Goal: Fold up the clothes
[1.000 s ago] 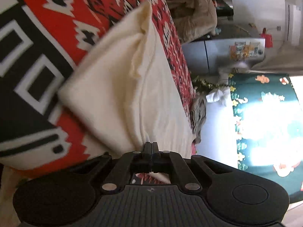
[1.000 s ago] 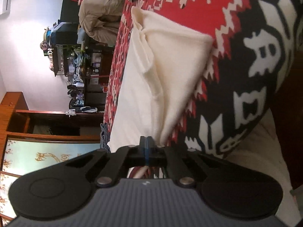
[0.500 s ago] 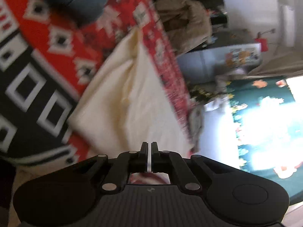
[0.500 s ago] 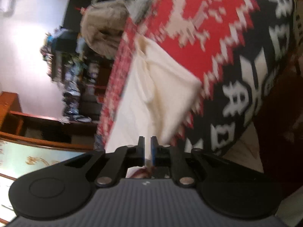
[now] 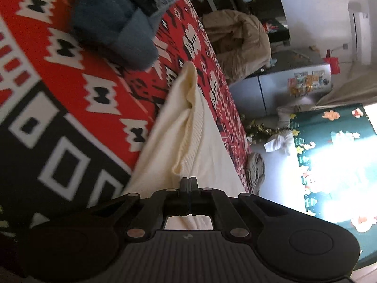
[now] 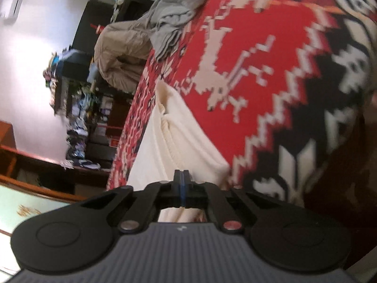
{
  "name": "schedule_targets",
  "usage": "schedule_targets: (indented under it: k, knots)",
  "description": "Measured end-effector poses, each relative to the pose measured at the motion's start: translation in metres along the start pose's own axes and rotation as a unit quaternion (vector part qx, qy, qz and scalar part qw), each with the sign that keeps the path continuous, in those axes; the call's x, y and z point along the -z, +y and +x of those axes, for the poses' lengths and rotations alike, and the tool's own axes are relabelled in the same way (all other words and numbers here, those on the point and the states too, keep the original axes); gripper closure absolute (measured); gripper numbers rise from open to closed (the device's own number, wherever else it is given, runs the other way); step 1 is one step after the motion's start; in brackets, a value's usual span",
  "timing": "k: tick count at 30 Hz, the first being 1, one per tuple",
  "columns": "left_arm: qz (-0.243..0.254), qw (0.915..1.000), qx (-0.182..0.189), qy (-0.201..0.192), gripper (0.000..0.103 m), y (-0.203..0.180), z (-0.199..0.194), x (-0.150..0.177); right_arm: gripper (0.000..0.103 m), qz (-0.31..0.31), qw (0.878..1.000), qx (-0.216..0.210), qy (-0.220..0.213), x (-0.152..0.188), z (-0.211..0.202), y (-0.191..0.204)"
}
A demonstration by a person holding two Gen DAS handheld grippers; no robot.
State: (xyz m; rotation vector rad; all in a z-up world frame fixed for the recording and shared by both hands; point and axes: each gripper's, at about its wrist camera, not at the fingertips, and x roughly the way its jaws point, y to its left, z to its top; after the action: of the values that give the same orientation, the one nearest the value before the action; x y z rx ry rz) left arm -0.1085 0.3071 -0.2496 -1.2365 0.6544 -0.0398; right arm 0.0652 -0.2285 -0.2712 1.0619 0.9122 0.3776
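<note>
Lying on a red, black and white patterned blanket (image 5: 70,99), a cream knitted garment (image 5: 179,141) stretches away from both cameras, folded into a long narrow shape with a ribbed edge running along its middle. In the left wrist view, going from the left, the blanket fills the near and far left, a blue folded garment (image 5: 113,26) rests on it at the far left, well apart from the cream one, and the cream garment runs up the centre from the near edge. The left gripper (image 5: 188,184) sits low at the near end of that cloth with its fingers pressed together; no cloth shows between them, though the cream fabric lies right under and beyond the tips. Further right stand a beige quilted bundle (image 5: 238,44), a grey cabinet (image 5: 282,89) and a dark green printed cloth (image 5: 329,165) in bright light. In the right wrist view, a cluttered dark shelf (image 6: 80,108) and a wooden ledge stand at the left, the beige bundle and a crumpled grey garment (image 6: 174,14) lie at the far centre, and the cream garment runs from the near centre toward the far side with the blanket spreading to its right. The right gripper (image 6: 181,181) has its fingers fully together over the near end of the cream cloth, gripping nothing visible.
</note>
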Motion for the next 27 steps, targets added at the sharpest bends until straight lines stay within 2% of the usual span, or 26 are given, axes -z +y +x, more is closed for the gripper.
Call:
schedule_targets:
  k: [4,6,8,11,15,18,22,27]
  knots:
    - [-0.008,1.0,-0.004,-0.004,0.1,0.006,-0.008,-0.001,0.103,-0.009,1.0,0.004,-0.001,-0.001,0.004,0.0]
    - [0.008,0.9995,-0.025,-0.015,0.101,0.0,-0.016,0.0,0.101,-0.012,1.0,0.013,-0.003,-0.003,0.001,0.001]
    - [0.028,0.9982,-0.046,-0.027,0.102,-0.006,-0.026,0.001,0.094,-0.018,1.0,0.017,-0.006,-0.002,-0.007,0.001]
    - [0.056,0.995,-0.071,-0.04,0.101,-0.011,-0.042,0.002,0.093,-0.03,0.999,0.019,-0.009,-0.002,-0.021,0.003]
    - [0.082,0.9904,-0.099,-0.051,0.095,-0.015,-0.056,0.005,0.086,-0.04,0.999,0.007,-0.01,0.001,-0.038,0.004]
    - [0.096,0.988,-0.11,-0.049,0.094,-0.015,-0.061,0.009,0.086,-0.046,0.999,-0.007,-0.009,0.002,-0.042,0.009]
    - [0.136,0.9779,-0.151,-0.048,0.08,-0.021,-0.054,0.016,0.085,-0.061,0.998,-0.013,0.0,0.004,-0.041,0.018]
    - [0.192,0.9625,-0.183,-0.056,0.08,-0.036,-0.041,0.027,0.083,-0.073,0.997,-0.023,0.008,0.008,-0.042,0.028]
